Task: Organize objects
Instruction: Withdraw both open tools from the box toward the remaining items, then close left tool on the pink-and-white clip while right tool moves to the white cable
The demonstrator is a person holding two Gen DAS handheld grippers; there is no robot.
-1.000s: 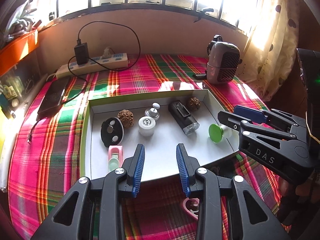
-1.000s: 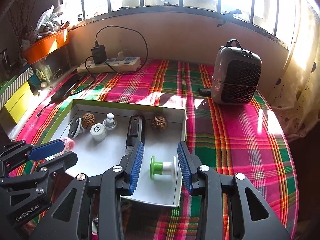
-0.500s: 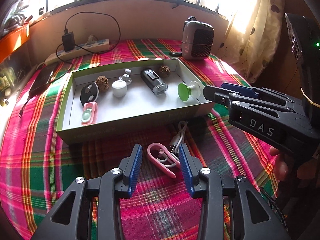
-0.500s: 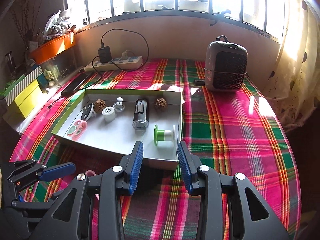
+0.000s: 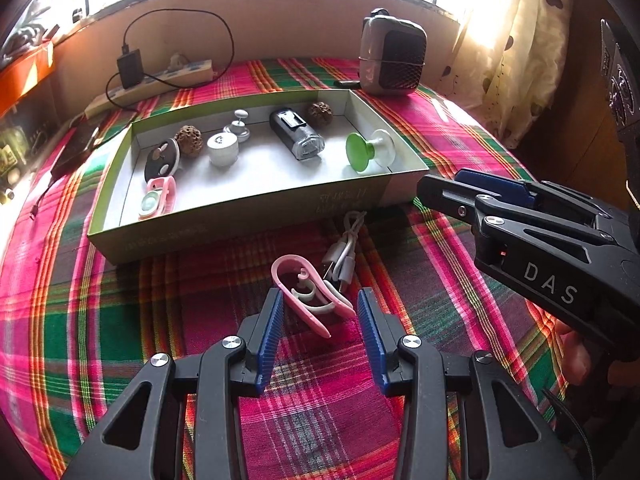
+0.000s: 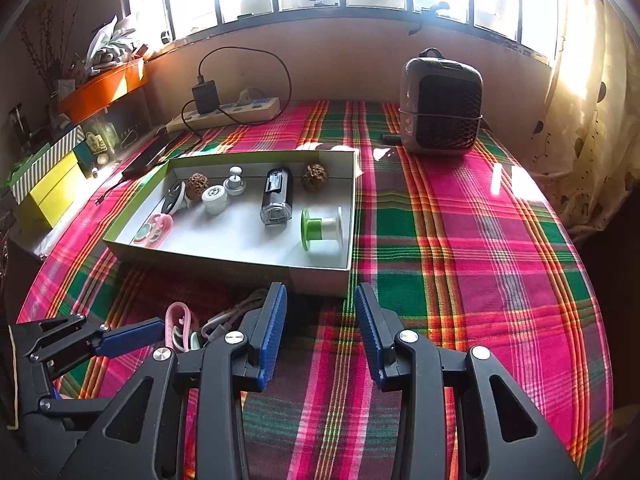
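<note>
Left gripper (image 5: pixel 320 328) jaws wide apart, nothing gripped; pink clip (image 5: pixel 308 296) lies on plaid cloth (image 5: pixel 120 320) between the tips, no pad contact. White cable (image 5: pixel 344 252) just behind clip, in front of box (image 5: pixel 256 216). Right gripper (image 6: pixel 320 324) partly open, empty, over cloth near box corner. Green spool (image 6: pixel 320 228) inside box.

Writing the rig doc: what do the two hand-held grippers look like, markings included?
Both are matte black, skeletal frames with triangular cut-outs and silver screws. Fingers carry ribbed blue pads. The right hand-held gripper bears white "DAS" lettering on its side; the left hand-held gripper shows none.
</note>
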